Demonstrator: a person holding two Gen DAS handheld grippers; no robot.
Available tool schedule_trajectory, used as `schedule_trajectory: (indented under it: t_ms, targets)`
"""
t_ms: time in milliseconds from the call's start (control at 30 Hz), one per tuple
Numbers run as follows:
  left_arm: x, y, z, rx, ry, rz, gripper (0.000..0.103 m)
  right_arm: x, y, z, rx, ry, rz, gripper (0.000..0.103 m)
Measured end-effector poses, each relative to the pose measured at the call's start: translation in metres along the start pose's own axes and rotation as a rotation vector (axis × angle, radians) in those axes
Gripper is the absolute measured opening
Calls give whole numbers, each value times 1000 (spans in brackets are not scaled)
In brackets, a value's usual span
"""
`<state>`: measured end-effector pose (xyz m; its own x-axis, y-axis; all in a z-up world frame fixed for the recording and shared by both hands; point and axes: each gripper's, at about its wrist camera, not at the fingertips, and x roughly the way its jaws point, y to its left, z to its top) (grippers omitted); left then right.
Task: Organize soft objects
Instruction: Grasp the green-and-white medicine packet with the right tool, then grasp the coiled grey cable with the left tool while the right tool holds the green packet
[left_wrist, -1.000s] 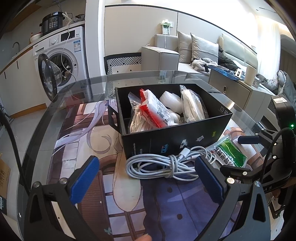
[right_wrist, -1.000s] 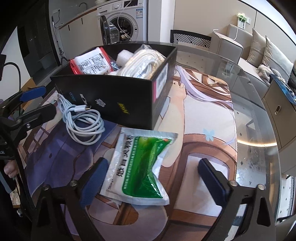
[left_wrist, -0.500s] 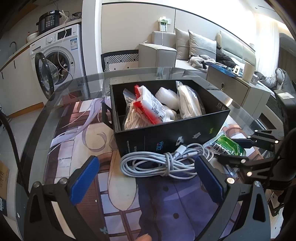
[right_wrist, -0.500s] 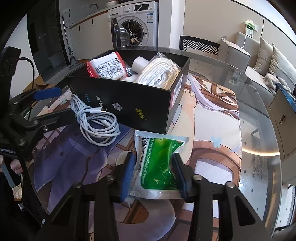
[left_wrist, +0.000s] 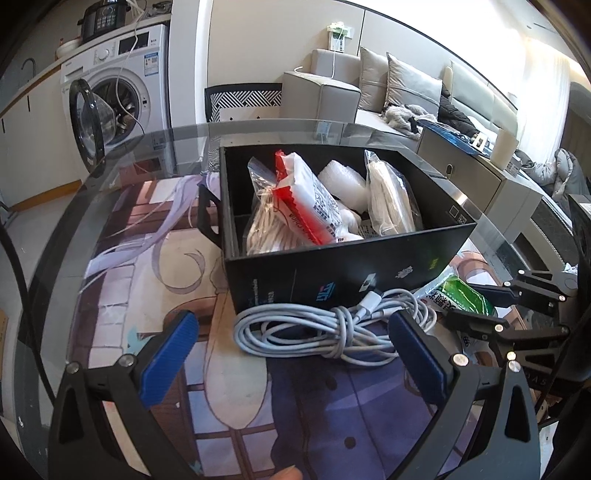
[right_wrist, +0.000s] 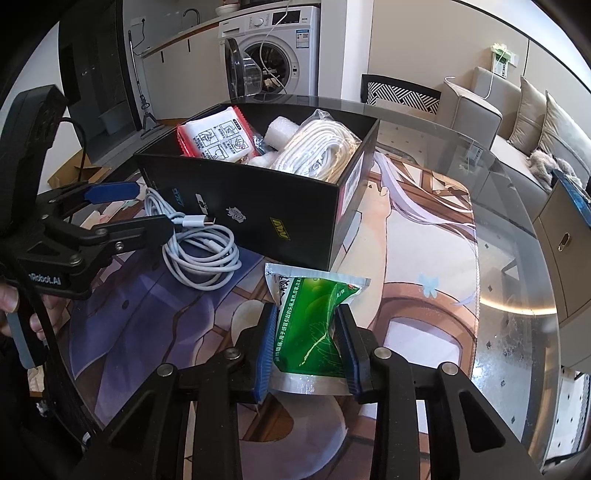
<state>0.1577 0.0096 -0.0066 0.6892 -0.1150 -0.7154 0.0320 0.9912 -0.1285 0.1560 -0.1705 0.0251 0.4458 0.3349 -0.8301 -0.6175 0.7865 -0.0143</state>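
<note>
Left wrist view: my left gripper hangs wide apart before the coiled cable, which lies against the black box at 12 o'clock; closing now could snag only loose loops.

Right wrist view: my right gripper, apart a second ago, now pinches the green packet on the mat, box at 11 o'clock. The slack film could slip when lifted.

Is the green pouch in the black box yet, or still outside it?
Outside: the green pouch lies on the mat before the black box, pinched by the right gripper.
</note>
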Motion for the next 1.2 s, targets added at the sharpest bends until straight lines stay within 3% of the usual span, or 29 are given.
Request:
schedule_trajectory:
  t_ms: [567, 700, 1200]
  targets:
    - [20, 7, -3, -55, 98, -19, 102, 0, -1, 0, -3, -3, 4, 32]
    - [15, 1, -6, -19, 96, -49, 82, -1, 0, 0, -16, -2, 16, 32]
    - [-11, 5, -11, -12, 29, -70, 78, -9, 1, 1, -30, -26, 26, 32]
